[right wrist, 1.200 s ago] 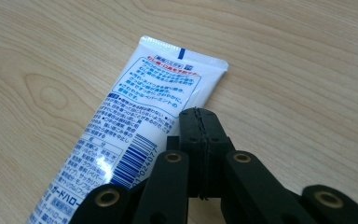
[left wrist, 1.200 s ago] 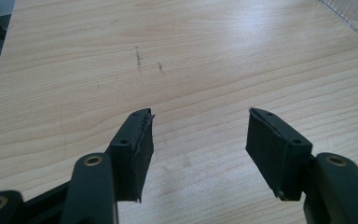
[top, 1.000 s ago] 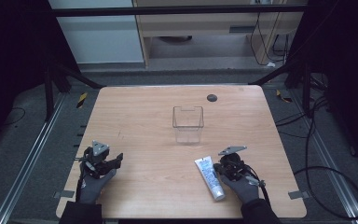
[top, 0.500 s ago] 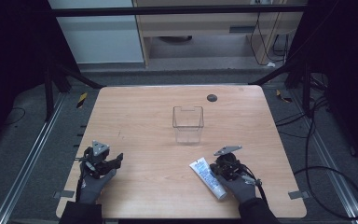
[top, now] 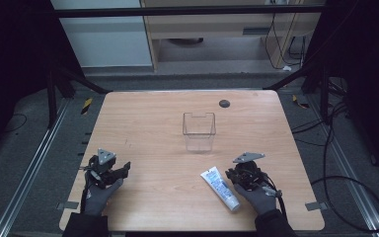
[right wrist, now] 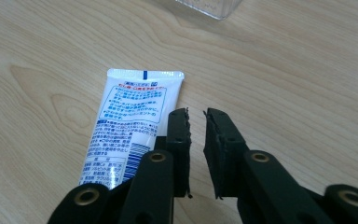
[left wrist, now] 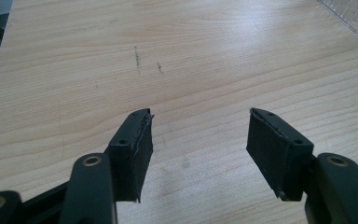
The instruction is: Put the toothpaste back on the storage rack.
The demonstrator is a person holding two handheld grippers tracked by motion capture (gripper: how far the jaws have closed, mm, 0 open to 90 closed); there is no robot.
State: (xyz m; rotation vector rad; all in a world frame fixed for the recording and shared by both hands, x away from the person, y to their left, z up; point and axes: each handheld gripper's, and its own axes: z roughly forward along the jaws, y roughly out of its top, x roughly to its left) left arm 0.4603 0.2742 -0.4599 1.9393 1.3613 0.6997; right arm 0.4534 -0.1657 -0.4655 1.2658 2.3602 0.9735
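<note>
Right gripper (right wrist: 196, 116) lying low beside the white tube (right wrist: 130, 121), jaws just parting, nothing between, left gripper (left wrist: 198, 123) resting spread over bare tabletop (left wrist: 205, 56)

From the high view you look forward and down over the whole counter (top: 158, 123). Each tool camera sits low and close above the wood; both catch the clear box (top: 199, 131).

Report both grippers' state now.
Left gripper: open, empty.
Right gripper: jaws just opening, slightly apart, nothing between them; tube beside it.
</note>
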